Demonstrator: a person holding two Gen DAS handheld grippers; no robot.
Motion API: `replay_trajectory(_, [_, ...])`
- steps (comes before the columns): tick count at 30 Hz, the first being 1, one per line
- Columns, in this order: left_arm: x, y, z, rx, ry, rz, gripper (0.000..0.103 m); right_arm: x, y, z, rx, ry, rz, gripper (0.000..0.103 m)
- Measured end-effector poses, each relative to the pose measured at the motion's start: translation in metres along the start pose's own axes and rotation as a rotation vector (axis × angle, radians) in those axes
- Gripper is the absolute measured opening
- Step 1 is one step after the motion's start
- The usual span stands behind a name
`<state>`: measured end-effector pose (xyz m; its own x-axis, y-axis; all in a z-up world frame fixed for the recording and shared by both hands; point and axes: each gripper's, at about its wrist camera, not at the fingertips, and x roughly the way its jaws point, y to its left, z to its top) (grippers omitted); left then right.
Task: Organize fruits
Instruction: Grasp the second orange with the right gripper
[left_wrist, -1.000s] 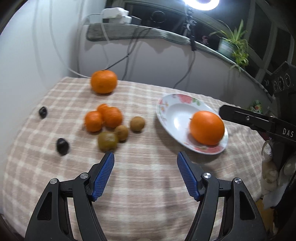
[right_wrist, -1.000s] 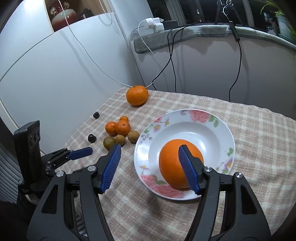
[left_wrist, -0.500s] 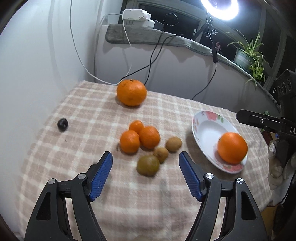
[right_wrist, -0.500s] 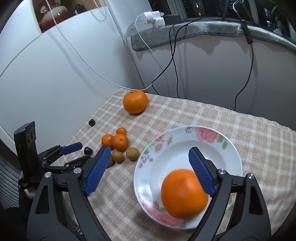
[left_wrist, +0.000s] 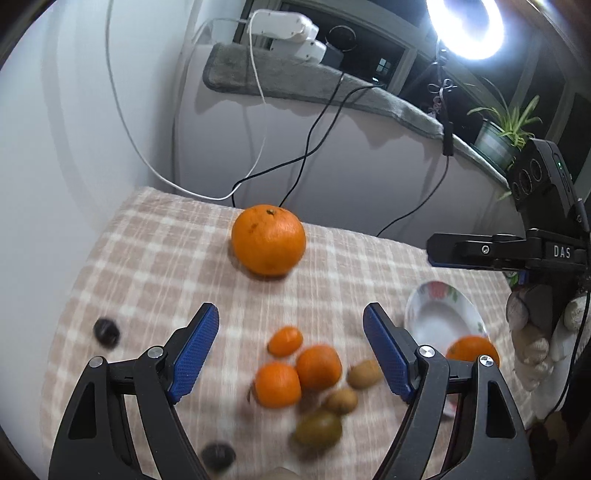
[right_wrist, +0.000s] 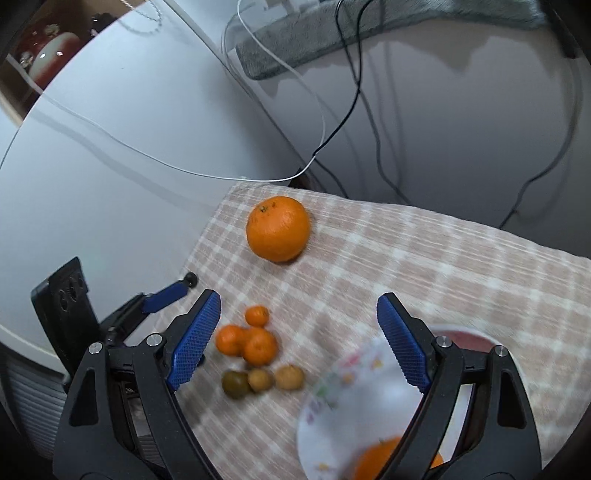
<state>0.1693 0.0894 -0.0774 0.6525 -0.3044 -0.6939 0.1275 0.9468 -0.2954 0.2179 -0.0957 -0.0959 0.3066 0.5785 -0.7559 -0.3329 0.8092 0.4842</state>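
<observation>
Both grippers are hanging empty, fingers spread: the left gripper (left_wrist: 290, 350) over the small fruit cluster (left_wrist: 306, 373), the right gripper (right_wrist: 299, 341) between that cluster and the plate (right_wrist: 351, 402). One orange (right_wrist: 391, 459) is already sitting in the plate at 5 o'clock; the big orange (right_wrist: 277, 228) is waiting alone on the table (right_wrist: 424, 258) at 12 o'clock. The clustered fruits are touching, so pinching one is likely nudging its neighbours into rolling. Motion blur is smearing the plate, and the right gripper's frame is hiding part of its orange.

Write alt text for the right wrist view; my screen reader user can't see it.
The open right gripper holds nothing above a checked tablecloth: one large orange beyond, small oranges and brownish fruits nearer, a floral plate with another orange at bottom.
</observation>
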Motion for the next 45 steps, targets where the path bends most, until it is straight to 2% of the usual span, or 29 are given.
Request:
replay_trajectory(7, [0.041,0.015,0.023,-0.043,0.049,-0.02,0.081,0.051,-0.003,0.038,0.076,0.091,0.042,0.089])
replay_trajectory(11, [0.057,0.022,0.032,-0.06,0.07,-0.023,0.081,0.08,-0.007,0.054,0.108,0.129,0.028,0.089])
replay_trajectory(18, [0.071,0.026,0.041,-0.063,0.084,-0.035,0.08,0.114,-0.004,0.062,0.137,0.171,0.034,0.089])
replay_trajectory(20, [0.072,0.026,0.043,-0.056,0.086,-0.037,0.079,0.118,-0.003,0.061,0.145,0.177,0.05,0.083])
replay_trajectory(23, [0.075,0.027,0.045,-0.058,0.089,-0.039,0.079,0.124,0.001,0.061,0.14,0.184,0.053,0.081])
replay_trajectory(25, [0.079,0.029,0.046,-0.065,0.096,-0.036,0.076,0.126,0.002,0.062,0.142,0.186,0.053,0.079])
replay_trajectory(29, [0.084,0.028,0.046,-0.064,0.112,-0.044,0.064,0.128,0.002,0.063,0.152,0.188,0.079,0.068])
replay_trajectory(32, [0.085,0.026,0.047,-0.053,0.111,-0.034,0.064,0.125,0.003,0.063,0.15,0.184,0.093,0.062])
replay_trajectory(45, [0.074,0.018,0.04,-0.042,0.099,-0.023,0.063,0.112,0.007,0.057,0.13,0.17,0.086,0.06])
